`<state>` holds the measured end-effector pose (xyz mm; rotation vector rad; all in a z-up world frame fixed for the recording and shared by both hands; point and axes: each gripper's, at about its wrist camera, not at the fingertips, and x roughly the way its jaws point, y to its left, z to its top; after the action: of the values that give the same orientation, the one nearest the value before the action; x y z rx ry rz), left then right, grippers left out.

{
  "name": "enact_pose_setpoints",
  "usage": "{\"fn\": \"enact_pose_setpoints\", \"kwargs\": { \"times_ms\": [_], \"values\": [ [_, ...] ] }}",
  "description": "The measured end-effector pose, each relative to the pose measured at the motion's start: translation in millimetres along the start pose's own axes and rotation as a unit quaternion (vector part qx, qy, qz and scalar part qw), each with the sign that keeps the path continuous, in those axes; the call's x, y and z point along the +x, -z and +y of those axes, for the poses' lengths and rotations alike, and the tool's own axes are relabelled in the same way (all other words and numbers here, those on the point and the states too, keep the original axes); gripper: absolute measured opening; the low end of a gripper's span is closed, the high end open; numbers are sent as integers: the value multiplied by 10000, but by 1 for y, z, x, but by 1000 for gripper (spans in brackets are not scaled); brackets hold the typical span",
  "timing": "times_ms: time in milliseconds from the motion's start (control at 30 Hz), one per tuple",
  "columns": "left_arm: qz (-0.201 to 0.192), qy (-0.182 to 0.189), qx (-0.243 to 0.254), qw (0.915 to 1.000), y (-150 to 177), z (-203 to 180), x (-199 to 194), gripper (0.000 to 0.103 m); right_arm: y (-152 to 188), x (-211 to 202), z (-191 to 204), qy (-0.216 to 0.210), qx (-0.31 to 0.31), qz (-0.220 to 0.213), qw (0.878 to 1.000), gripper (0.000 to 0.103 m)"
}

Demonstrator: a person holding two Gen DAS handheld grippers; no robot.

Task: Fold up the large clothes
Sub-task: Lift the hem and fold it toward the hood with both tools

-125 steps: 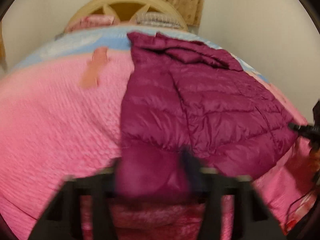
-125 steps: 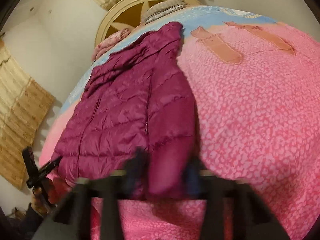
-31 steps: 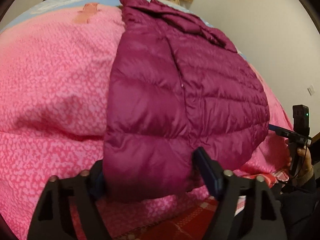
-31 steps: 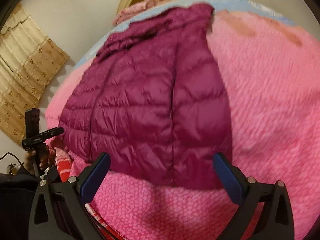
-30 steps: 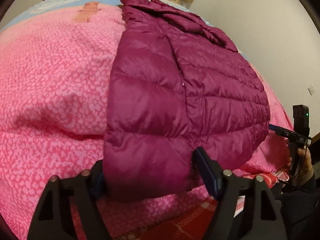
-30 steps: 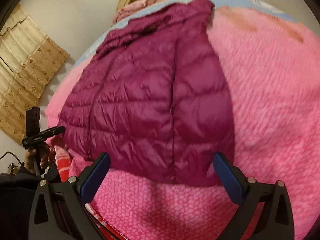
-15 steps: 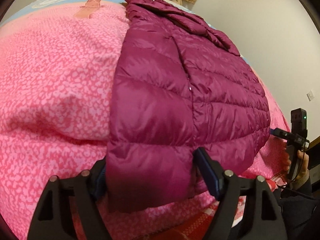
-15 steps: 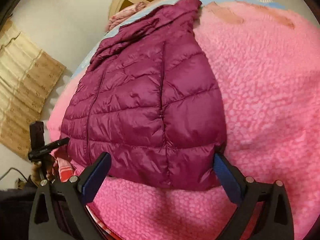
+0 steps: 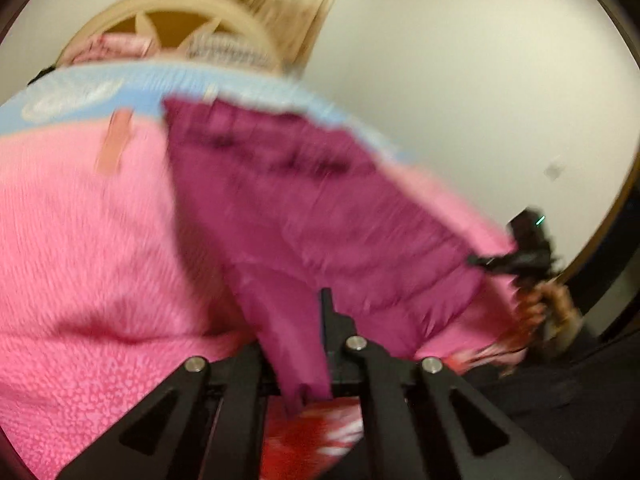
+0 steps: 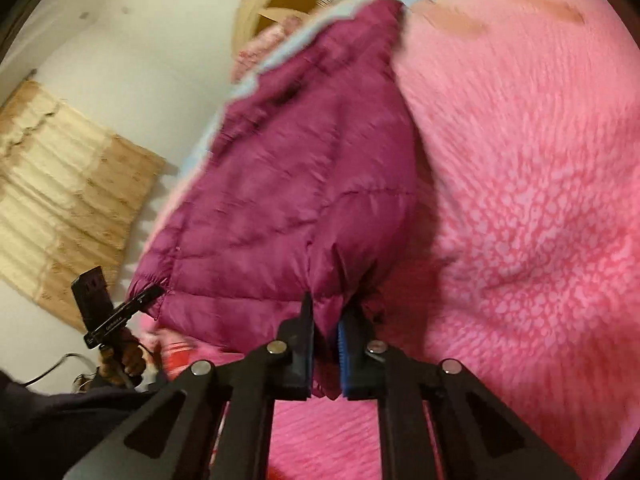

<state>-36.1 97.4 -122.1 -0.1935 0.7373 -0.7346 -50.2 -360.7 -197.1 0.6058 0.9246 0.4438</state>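
A magenta puffer jacket lies on a pink bedspread, its hem pinched at 2 corners: the left gripper and right gripper have each just closed on fabric bunched between their jaws.

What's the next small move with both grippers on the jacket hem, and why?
Probably lift the hem and carry it up the bed towards the collar. The left gripper and right gripper have just closed, each pinching a bottom corner of the maroon jacket, which otherwise lies flat on the pink blanket, sides already folded in. Folding bottom to top looks like the step left.
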Motion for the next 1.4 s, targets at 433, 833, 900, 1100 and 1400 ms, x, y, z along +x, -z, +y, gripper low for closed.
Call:
{"fn": "enact_pose_setpoints", "kwargs": {
  "times_ms": [433,833,900,1100,1400],
  "values": [
    [-1452,119,684,9870,-117,-20,-61,4,-72,-130,92,-568,-890,-1663,9804,7],
    [-644,-821,187,9944,-202,105,86,5,-256,22,31,159,-152,-1459,9891,6],
    [-442,-964,194,9942,-202,119,108,5,-272,52,15,260,-40,-1337,9907,6],
    [72,-1315,-26,9913,-200,150,154,8,-300,117,-32,236,424,-1128,9924,7],
    [-138,-1229,-289,9919,-220,152,154,13,-302,114,3,4,-314,-1586,9868,101]
  ]
}}
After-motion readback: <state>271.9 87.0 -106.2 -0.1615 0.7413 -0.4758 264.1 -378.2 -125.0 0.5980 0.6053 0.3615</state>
